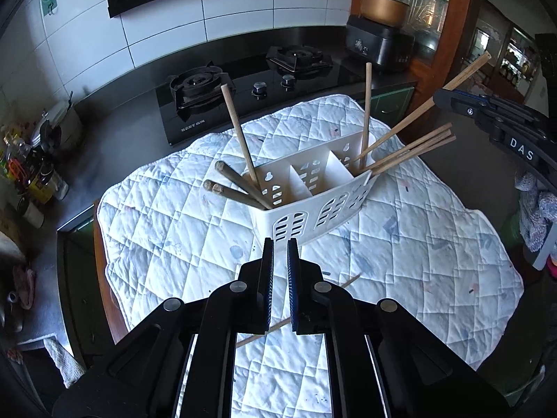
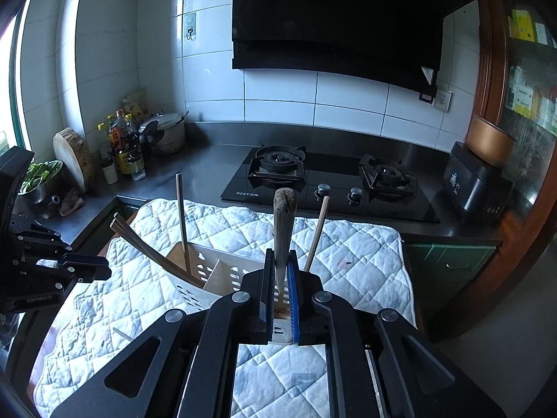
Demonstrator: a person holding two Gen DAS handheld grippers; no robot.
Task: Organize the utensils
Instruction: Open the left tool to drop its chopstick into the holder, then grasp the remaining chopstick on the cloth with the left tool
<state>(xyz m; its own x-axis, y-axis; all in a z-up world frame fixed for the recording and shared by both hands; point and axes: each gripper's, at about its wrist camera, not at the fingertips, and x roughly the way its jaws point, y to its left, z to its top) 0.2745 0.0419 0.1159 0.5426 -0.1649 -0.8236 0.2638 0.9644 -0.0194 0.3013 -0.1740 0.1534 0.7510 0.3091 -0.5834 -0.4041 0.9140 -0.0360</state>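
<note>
Quilted mat (image 1: 400, 244), chopstick-filled caddy (image 1: 313, 209)

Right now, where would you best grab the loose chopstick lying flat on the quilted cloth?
Probably near its middle, from straight above. The loose chopstick lies flat and slanted on the quilted cloth, so the fingers should straddle its thin shaft crosswise. Flat on soft cloth, it leaves no gap for a sideways approach.

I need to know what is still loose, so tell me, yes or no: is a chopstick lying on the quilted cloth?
Yes: one chopstick lies flat on the quilted cloth, partly hidden under the left gripper.
</note>
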